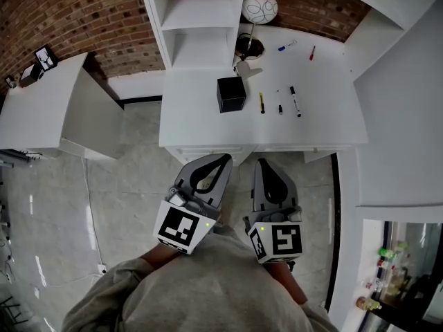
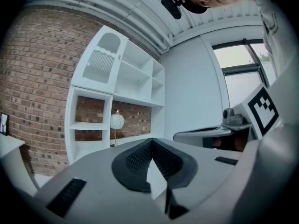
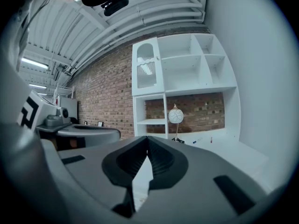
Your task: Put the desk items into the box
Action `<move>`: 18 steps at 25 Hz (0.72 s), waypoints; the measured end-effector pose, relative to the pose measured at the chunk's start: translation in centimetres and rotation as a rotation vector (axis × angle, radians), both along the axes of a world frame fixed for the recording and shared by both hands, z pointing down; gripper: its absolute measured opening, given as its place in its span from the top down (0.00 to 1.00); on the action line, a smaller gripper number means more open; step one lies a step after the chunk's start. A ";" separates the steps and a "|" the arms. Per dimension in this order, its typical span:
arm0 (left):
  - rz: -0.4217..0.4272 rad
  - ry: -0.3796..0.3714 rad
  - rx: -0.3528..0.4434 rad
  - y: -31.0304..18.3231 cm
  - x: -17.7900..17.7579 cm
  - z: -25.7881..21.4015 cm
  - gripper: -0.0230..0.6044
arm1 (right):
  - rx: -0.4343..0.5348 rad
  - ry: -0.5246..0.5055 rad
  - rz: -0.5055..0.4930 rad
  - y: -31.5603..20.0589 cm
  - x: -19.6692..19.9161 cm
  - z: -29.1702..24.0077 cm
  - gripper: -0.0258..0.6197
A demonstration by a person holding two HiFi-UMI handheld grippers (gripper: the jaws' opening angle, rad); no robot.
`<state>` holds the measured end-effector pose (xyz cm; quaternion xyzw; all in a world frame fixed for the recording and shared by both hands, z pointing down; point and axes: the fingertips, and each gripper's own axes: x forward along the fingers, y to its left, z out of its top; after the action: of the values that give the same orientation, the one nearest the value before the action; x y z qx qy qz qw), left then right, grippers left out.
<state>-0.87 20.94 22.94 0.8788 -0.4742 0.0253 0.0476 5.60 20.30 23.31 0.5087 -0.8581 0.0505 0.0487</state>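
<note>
Both pairs of fingers closed, tip on tip, nothing between them. My left gripper (image 1: 223,160) and right gripper (image 1: 262,163) are held side by side close to my body, pointing roughly level at the desk (image 1: 201,126), short of its near edge. Everything to be packed lies ahead of the fingertips and up on the desktop. The box (image 1: 231,94) is a small black cube, open top not readable from here, standing near the middle of the desk and about in line with the left gripper. Just to its right, three pens lie in a row, apart from each other: a yellow-and-black pen (image 1: 261,102) nearest the box, a small dark pen (image 1: 279,108), and a black marker (image 1: 295,103) with a white band. Their long axes run away from me, nearly parallel to the way my fingers point, so I judge a grasp across the barrel needs the jaws opened sideways over each one. These sit ahead of the right gripper, which is the nearer one. Farther back, well apart from the row, lie a blue pen (image 1: 287,45) on a diagonal and a red pen (image 1: 312,52), near the white globe lamp (image 1: 259,6). All five look thin, light and liable to roll.
</note>
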 end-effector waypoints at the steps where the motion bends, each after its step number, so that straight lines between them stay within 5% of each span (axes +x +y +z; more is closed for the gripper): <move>1: 0.002 -0.002 0.001 -0.8 -0.1 0.0 0.95 | -0.003 0.000 0.005 -0.7 0.1 0.1 0.93; 18: 0.098 0.002 -0.041 -13.2 0.3 1.4 0.95 | -0.067 0.034 0.103 -12.7 0.6 1.5 0.93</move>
<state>-0.56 7.73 24.29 0.8999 -0.4298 0.0365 0.0647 6.17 7.64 24.79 0.5510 -0.8276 0.0731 0.0779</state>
